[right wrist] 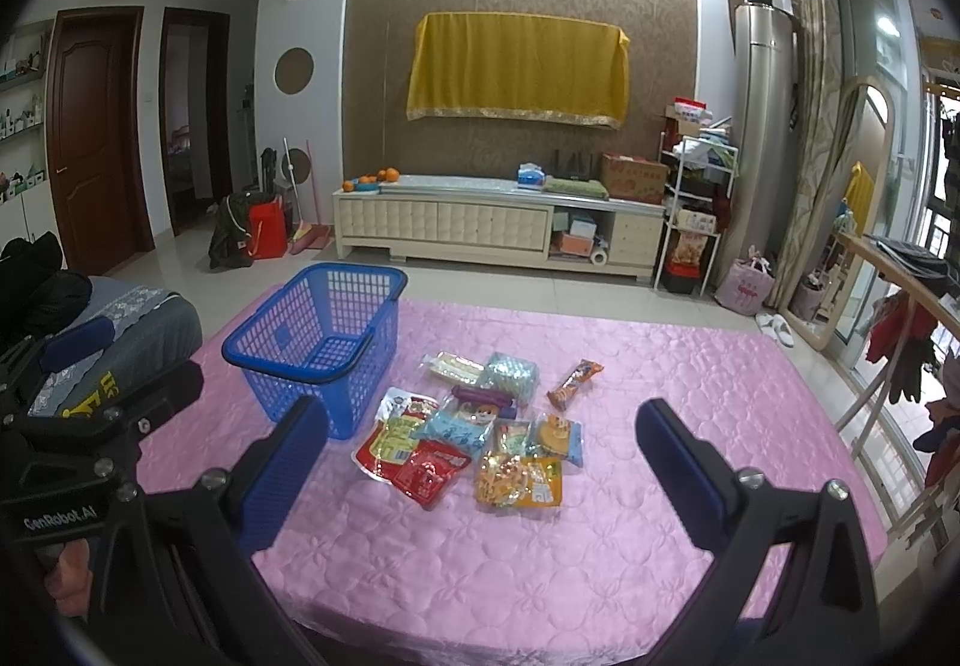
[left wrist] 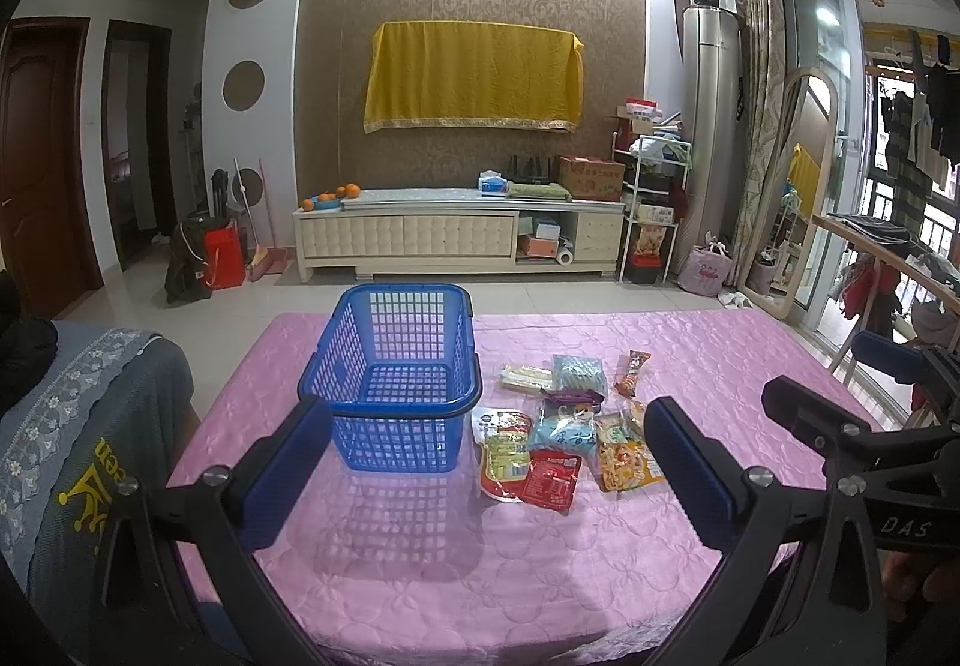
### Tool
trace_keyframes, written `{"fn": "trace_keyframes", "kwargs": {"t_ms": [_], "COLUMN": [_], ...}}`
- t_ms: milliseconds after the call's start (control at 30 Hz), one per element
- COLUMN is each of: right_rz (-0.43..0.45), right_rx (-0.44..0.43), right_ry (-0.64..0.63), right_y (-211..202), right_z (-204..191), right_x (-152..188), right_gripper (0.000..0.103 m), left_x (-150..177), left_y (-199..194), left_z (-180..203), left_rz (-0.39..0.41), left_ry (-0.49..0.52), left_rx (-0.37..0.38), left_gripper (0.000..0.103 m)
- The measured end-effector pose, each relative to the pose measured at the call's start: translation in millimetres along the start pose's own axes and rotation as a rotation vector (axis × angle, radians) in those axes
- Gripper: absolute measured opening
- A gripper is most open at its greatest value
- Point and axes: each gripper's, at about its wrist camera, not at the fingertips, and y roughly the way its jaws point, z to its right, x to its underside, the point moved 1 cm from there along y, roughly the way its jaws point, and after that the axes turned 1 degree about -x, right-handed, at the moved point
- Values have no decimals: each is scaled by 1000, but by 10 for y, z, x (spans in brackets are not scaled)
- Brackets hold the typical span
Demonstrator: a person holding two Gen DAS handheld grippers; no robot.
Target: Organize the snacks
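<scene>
Both claws are hovering above the near part of a table covered in a pink quilted cloth [left wrist: 660,342], pointing forward and slightly down across it. The left gripper [left wrist: 486,456] is holding its blue-padded fingers [left wrist: 288,462] wide apart with nothing between them. The right gripper [right wrist: 480,456] is doing the same, jaws spread and gripping nothing. In the left wrist view the right gripper's black frame is showing off to the right side, level with the left one and just beside it.

Ahead of the left claw and slightly toward its left finger, a blue plastic basket [left wrist: 396,366] is standing upright on the cloth with nothing visible inside it. From the right claw the same basket [right wrist: 318,342] is sitting ahead and to the left, beyond its left finger.

The pile of snack packets [right wrist: 474,432] is lying straight ahead of the right claw, between its fingers' lines of reach, and ahead-right of the left claw [left wrist: 558,438]. A red packet [right wrist: 429,471] is lying nearest, an orange-yellow packet [right wrist: 519,480] just beside it, and a slim orange bar [right wrist: 573,375] is lying farther out, apart from the rest.

Nothing is standing between either claw and the packets. A grey-blue covered seat [left wrist: 78,426] is sitting to the left of the left claw.
</scene>
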Motion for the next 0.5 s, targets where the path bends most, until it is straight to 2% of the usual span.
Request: {"fn": "trace_keyframes", "kwargs": {"t_ms": [500], "right_rz": [-16], "right_rx": [4], "right_ry": [-3], "right_y": [16], "right_z": [-17], "right_x": [-5], "right_gripper": [103], "left_x": [23], "left_y": [5], "left_z": [-29], "left_rz": [-9], "left_ry": [-6], "left_rx": [13], "left_gripper": [103]}}
